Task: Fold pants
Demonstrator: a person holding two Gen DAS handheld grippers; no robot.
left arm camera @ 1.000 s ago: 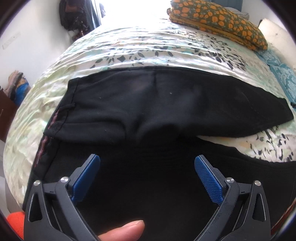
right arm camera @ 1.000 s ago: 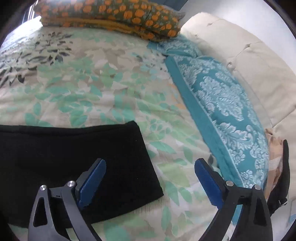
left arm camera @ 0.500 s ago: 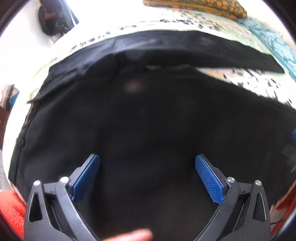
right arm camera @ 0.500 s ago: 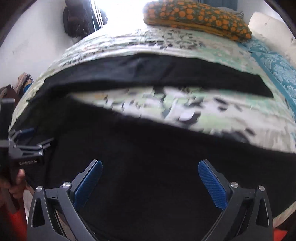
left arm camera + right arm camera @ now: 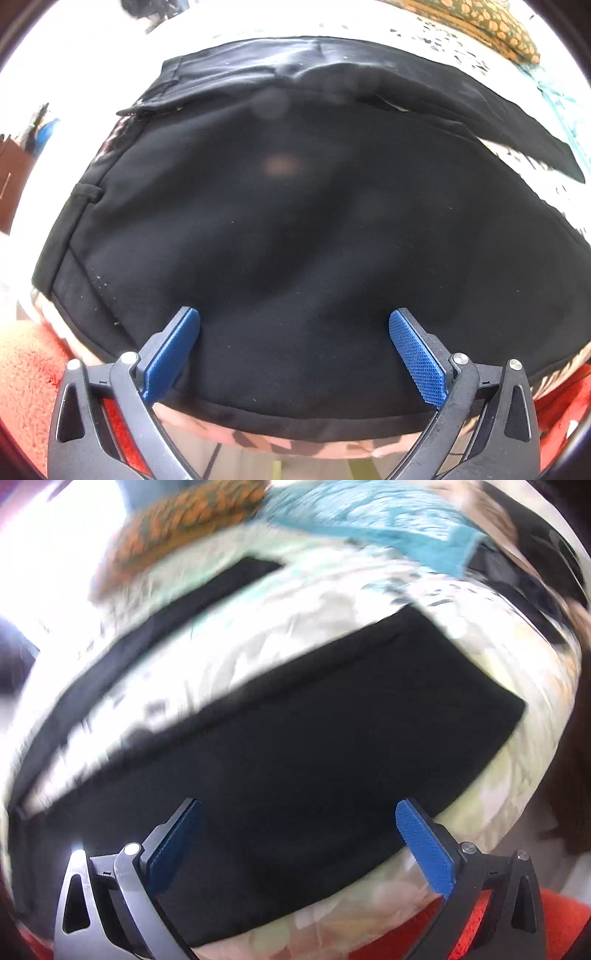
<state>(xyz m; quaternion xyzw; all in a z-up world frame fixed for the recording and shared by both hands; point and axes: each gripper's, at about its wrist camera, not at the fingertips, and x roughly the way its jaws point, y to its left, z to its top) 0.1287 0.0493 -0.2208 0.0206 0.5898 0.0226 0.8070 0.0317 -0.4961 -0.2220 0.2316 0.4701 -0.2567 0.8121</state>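
A: Black pants [image 5: 295, 221] fill the left wrist view, spread flat on the bed [image 5: 461, 40]. Waistband with a belt loop at far left, near hem edge along the bottom.

B: Left gripper [image 5: 294, 325]?

A: Jaws wide apart, pointing steeply down over the cloth near its bottom edge. Blue pads [image 5: 173, 350] don't press on anything; nothing clamped. Can't tell if the tips touch the fabric.

B: Rest of that view?

A: Orange rug [image 5: 26, 387] at lower left. Second pant leg runs across the top toward the right, strip of floral sheet showing between the two legs at right. Orange patterned pillow [image 5: 491, 26] at top right.

B: Right wrist view?

A: Heavily blurred. Far leg is a thin black band at upper left, pillow [image 5: 184, 517] above it. Near leg [image 5: 332, 720] crosses the middle, its cuff end at right lying on the sheet [image 5: 258, 635]. Teal cover [image 5: 388, 524] at top right.

B: Right gripper [image 5: 298, 814]?

A: Jaws have just been opening and now stand fully apart, over the near leg by its lower edge. Cloth lies under the gap, not gripped. Rug [image 5: 565, 923] at bottom right.
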